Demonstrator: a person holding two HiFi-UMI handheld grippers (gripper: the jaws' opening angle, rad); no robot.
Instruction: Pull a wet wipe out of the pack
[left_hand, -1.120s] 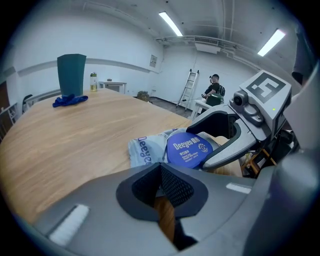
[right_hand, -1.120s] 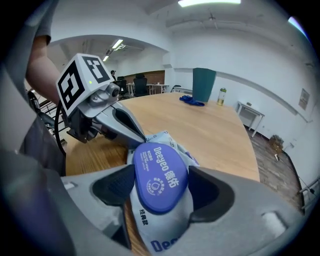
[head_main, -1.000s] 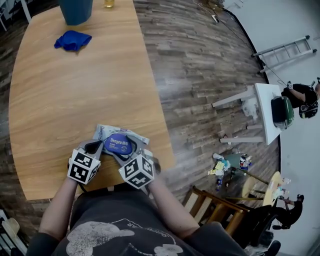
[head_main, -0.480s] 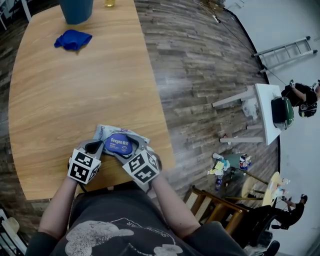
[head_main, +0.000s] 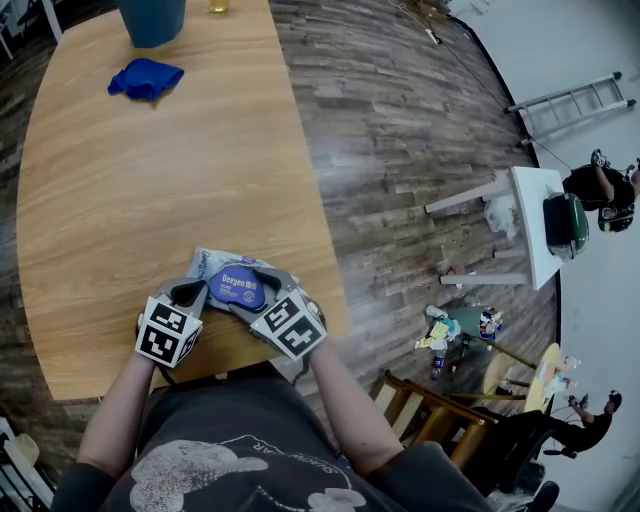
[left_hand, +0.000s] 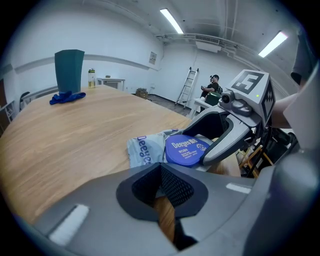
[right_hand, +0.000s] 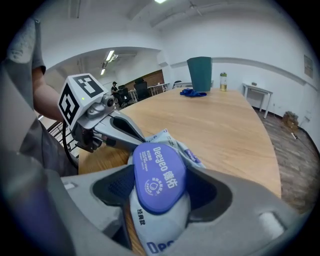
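head view: right gripper (head_main: 265, 283) jaws grip wipe pack (head_main: 236, 287), left gripper (head_main: 192, 292) closed (blue cloth (head_main: 146, 79) well apart)

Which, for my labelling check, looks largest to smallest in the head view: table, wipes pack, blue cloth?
Largest: table. The wipes pack and blue cloth look alike; the pack is nearer and partly covered, so no ranking.

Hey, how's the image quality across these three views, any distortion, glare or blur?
Head view: sharp, evenly lit, fisheye bows the table edge. Left gripper view: dark corner vignette, ceiling light strips blown out. Right gripper view: same vignette, wet wipe pack looms large, print readable.
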